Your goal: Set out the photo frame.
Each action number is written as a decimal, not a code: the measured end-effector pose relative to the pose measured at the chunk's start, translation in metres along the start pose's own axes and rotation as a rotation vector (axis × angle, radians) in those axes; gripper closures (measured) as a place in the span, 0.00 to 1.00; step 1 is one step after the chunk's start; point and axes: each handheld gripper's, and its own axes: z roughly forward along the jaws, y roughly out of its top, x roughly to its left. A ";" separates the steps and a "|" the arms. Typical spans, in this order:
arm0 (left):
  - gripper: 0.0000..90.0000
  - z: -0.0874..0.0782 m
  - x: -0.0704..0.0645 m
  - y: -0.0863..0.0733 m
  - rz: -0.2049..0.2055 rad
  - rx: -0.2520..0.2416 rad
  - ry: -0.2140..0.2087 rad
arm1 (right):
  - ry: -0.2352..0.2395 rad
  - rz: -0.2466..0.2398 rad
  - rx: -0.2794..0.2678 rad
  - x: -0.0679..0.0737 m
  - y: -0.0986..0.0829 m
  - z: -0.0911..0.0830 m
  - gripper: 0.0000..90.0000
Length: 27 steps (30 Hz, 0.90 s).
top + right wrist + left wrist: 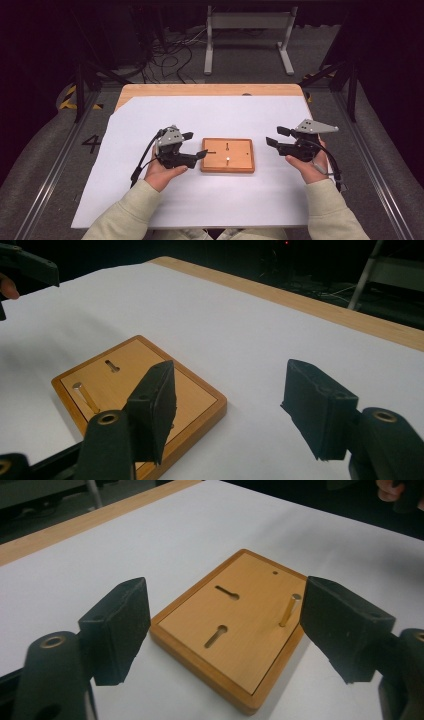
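Wooden board [228, 155], left tool [195, 145] wide open, empty

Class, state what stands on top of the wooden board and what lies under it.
On the wooden board stands one upright metal pin. White paper lies under it; the board hides what is directly beneath.

Orange-brown wooden board [228, 155], brass-coloured peg [290, 610], white sheet [200, 120], black grippers [196, 145]
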 end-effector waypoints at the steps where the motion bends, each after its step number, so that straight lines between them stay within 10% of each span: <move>1: 0.21 0.002 -0.002 0.001 0.000 0.003 -0.011 | 0.001 -0.003 0.002 0.001 0.000 0.001 0.43; 27: 0.54 0.049 -0.020 -0.004 -0.007 -0.016 -0.108 | -0.001 0.016 0.000 -0.001 -0.004 -0.005 0.43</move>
